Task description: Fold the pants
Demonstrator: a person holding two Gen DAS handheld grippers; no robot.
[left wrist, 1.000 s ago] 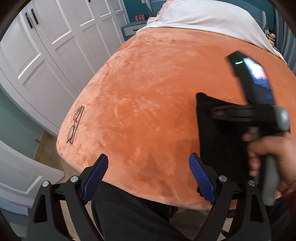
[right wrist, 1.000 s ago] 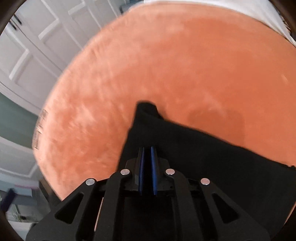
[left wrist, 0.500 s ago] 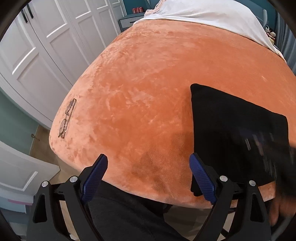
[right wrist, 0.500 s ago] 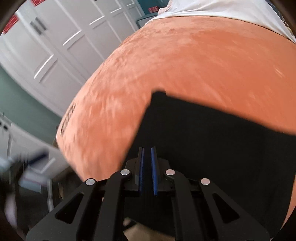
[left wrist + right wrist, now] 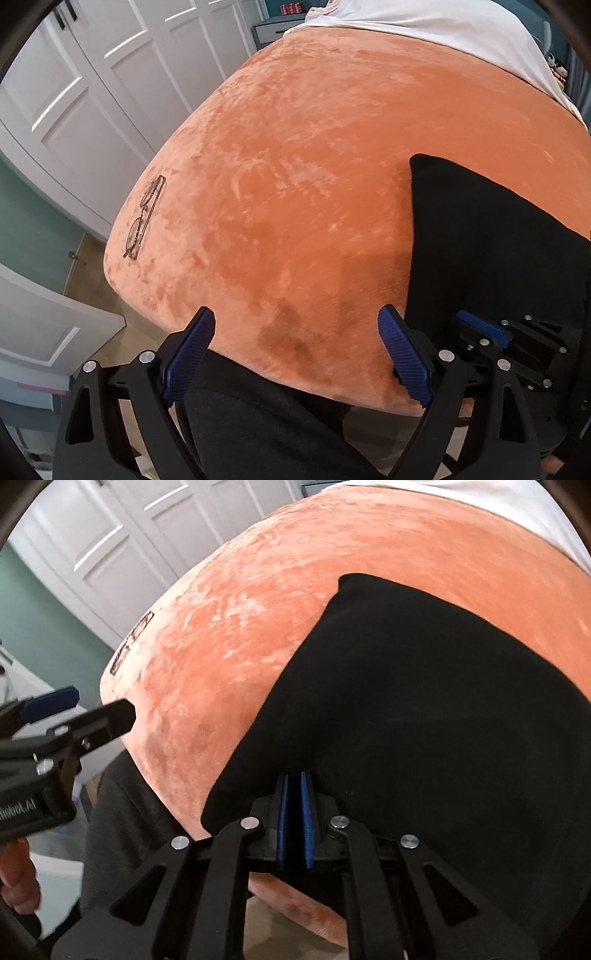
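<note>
The black pants (image 5: 487, 236) lie folded flat on the orange bedspread (image 5: 314, 166), near its front right. In the right wrist view the pants (image 5: 424, 709) fill the middle and right. My right gripper (image 5: 294, 786) is shut on the near edge of the pants at the bed's front edge; it also shows in the left wrist view (image 5: 491, 332). My left gripper (image 5: 295, 332) is open and empty, held over the bed's front edge to the left of the pants; it also shows at the left of the right wrist view (image 5: 85, 709).
A pair of glasses (image 5: 144, 218) lies near the bed's left edge. White wardrobe doors (image 5: 110, 74) stand to the left. A white sheet (image 5: 443, 29) covers the far end of the bed. My dark-trousered leg (image 5: 258, 424) is against the bed front.
The right gripper has come down from above the pants to the front edge, still shut on the cloth. The left gripper has stayed open and nearly still.
</note>
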